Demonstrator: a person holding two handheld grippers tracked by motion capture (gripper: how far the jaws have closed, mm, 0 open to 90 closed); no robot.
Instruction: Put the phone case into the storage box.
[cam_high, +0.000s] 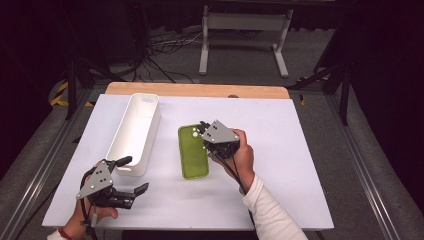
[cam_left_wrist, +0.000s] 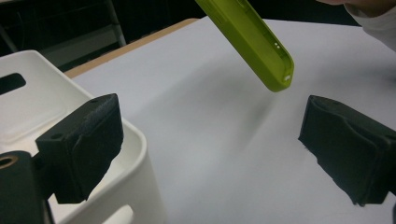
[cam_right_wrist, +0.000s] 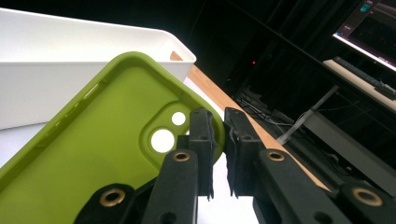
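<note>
The right gripper (cam_high: 204, 131) was clenched on the green phone case (cam_high: 193, 152), its two black jaws pinching the rim at the corner beside the camera cut-outs. In the right gripper view the case (cam_right_wrist: 93, 154) lay with its hollow inside facing the camera, and the wall of the case ran between the pads (cam_right_wrist: 203, 140); the part actually pinched was hidden behind the jaws, and the case's lower end was cut off by the edge of the picture. Taking the white bin (cam_high: 135, 132) as the landmark, the case hung just to its right, apart from it, lifted off the white table (cam_high: 280, 150). The lift was hard to read from above, but the left gripper view showed the case (cam_left_wrist: 252, 42) tilted in the air with its free end clear of the tabletop and a faint shadow beneath it; its upper end ran out of the top of that picture.

The left gripper (cam_high: 131, 175) stood released, jaws wide apart with nothing between them, at the near end of the bin. In its own view the left-hand pad (cam_left_wrist: 81, 144) covered part of the bin's rim (cam_left_wrist: 135, 140); whether it touched the bin could not be told. The person's left hand (cam_high: 92, 212) was partly cut off by the bottom edge, and the right hand (cam_high: 242, 157) was half hidden behind the gripper's grey plate.
</note>
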